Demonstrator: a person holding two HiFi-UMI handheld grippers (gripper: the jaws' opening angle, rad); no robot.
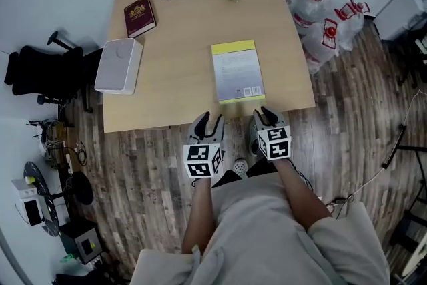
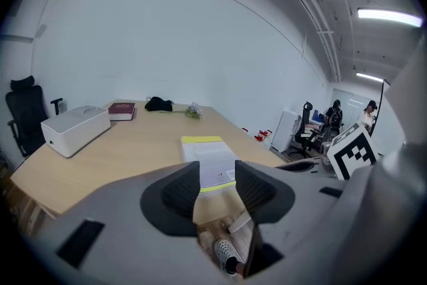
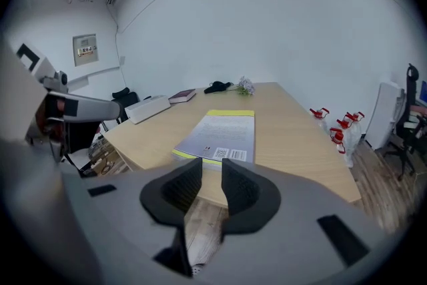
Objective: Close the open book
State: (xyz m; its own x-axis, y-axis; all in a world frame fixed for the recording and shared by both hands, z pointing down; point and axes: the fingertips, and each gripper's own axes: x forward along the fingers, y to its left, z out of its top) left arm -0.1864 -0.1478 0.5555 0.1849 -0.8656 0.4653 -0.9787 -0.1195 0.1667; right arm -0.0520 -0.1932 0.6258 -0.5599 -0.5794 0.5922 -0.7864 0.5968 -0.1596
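The book point(image 1: 237, 71) lies shut on the table point(image 1: 180, 57), back cover up with a yellow band at its far end. It sits close to the near edge, toward the right corner. The left tool point(image 1: 208, 119) and the right tool point(image 1: 261, 113) hang just off that near edge, both released, jaws apart around nothing, the right pair set narrower.

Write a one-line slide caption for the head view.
Closed yellow-edged book lies flat on the wooden table; left gripper and right gripper hover empty, jaws apart, off its near edge.
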